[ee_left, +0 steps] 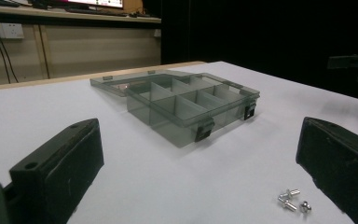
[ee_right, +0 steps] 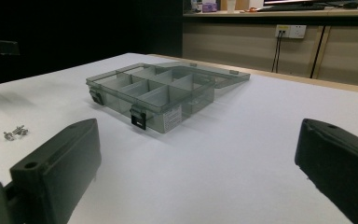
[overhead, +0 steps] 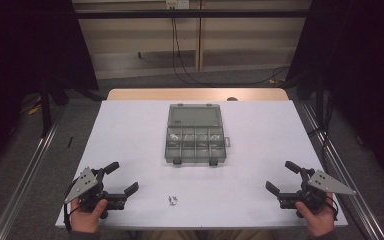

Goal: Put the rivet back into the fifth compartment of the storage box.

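Both the left hand-held gripper (overhead: 120, 178) and right hand-held gripper (overhead: 279, 176) stand wide and empty. The small screws (overhead: 172, 200), perhaps three, lie on the counter (overhead: 130, 130) near the open compartment box (overhead: 196, 134). They could roll or skid from a careless pinch.

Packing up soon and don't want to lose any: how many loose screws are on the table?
3, as far as I can tell: the screws lie bunched together on the white table, in front of the open box. More may be hidden inside its compartments.
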Available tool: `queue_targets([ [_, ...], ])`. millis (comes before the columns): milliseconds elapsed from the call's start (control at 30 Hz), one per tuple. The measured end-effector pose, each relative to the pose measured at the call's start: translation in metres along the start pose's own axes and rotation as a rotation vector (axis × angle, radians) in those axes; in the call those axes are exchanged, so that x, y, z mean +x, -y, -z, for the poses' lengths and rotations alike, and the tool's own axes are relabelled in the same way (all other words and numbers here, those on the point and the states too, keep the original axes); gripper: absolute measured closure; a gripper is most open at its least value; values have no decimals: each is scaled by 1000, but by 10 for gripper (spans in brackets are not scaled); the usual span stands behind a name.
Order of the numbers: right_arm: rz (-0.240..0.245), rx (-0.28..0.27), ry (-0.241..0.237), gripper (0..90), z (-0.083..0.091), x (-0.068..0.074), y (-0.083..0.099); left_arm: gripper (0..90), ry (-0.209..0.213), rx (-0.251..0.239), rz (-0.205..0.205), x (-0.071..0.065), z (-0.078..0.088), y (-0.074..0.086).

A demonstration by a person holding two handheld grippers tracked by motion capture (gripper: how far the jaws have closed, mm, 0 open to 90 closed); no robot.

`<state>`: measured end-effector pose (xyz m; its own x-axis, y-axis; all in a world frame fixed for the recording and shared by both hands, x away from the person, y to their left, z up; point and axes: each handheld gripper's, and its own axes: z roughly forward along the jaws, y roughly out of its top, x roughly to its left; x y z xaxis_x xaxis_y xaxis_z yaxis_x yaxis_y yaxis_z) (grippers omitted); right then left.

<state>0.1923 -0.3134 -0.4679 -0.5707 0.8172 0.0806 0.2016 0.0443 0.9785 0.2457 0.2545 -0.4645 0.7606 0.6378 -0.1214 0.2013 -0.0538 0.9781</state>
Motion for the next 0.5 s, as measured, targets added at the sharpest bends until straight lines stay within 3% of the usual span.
queue_targets([
  [367,-2,4,0,0,-4,-4,1,5,28,18,5,-1,-8,2],
  [500,-8,12,-7,0,-4,-3,2,5,52,47,-4,-3,-14,2],
])
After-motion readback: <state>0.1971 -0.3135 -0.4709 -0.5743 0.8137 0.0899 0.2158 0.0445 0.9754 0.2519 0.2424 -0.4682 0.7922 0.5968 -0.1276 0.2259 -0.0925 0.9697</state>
